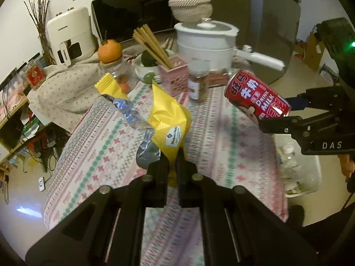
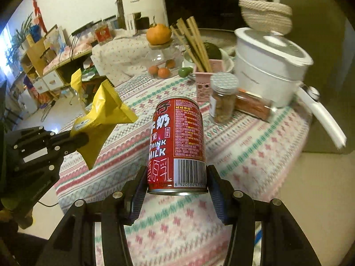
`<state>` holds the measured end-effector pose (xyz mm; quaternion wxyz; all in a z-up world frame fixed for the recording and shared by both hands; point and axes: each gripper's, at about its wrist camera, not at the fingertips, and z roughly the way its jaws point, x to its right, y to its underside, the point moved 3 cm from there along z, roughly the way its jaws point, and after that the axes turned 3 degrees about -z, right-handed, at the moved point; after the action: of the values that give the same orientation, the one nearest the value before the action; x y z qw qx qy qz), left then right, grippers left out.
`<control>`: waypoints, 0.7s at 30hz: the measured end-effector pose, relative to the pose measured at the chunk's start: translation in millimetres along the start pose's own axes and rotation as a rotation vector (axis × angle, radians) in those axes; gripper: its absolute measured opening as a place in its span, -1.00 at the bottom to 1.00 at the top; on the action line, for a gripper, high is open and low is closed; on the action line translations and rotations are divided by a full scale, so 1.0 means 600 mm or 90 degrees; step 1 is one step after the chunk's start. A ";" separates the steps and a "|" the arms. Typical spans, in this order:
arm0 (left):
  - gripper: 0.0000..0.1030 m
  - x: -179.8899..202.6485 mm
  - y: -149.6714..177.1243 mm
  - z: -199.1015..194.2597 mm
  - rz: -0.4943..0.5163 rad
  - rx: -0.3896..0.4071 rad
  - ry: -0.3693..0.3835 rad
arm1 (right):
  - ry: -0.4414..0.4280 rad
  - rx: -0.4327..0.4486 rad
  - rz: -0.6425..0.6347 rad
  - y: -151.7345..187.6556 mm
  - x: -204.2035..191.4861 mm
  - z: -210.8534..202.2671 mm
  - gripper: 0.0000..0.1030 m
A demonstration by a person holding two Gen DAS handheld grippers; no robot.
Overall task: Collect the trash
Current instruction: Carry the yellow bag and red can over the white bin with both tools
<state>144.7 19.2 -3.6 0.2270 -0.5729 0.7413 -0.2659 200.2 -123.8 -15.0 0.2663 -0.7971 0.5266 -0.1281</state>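
Nearest the lens, the left gripper (image 1: 172,166) is seen pinched almost shut on the lower edge of a torn yellow snack wrapper (image 1: 169,122), so the light foil hangs clear above the patterned tablecloth (image 1: 93,155). At right, the red milk can (image 2: 177,144) is clamped low on its sides by the half-spread right gripper (image 2: 177,188), a hold suited to a rigid cylinder. Farther off, a white pot (image 2: 273,66) and chopstick holder (image 1: 172,76) are left standing, evidently not trash.
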 end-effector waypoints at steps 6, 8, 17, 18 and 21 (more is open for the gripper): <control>-0.86 0.048 0.019 -0.057 -0.017 0.031 0.018 | -0.005 0.025 0.011 0.047 0.014 -0.074 0.03; -0.86 0.059 0.026 -0.072 -0.032 0.039 0.027 | -0.008 0.032 0.013 0.065 0.016 -0.094 0.03; -0.86 0.132 0.072 -0.077 -0.049 0.039 0.078 | 0.002 0.023 0.010 0.134 0.023 -0.123 0.03; -0.86 0.139 0.075 -0.075 -0.050 0.037 0.083 | 0.007 0.019 0.010 0.142 0.028 -0.123 0.03; -0.86 0.172 0.079 -0.060 -0.042 0.022 0.102 | 0.014 0.004 0.019 0.162 0.042 -0.122 0.03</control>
<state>62.4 -66.3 -10.5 0.1679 -0.5696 0.7333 -0.3312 100.1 -197.3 -11.0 0.2650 -0.7870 0.5407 -0.1343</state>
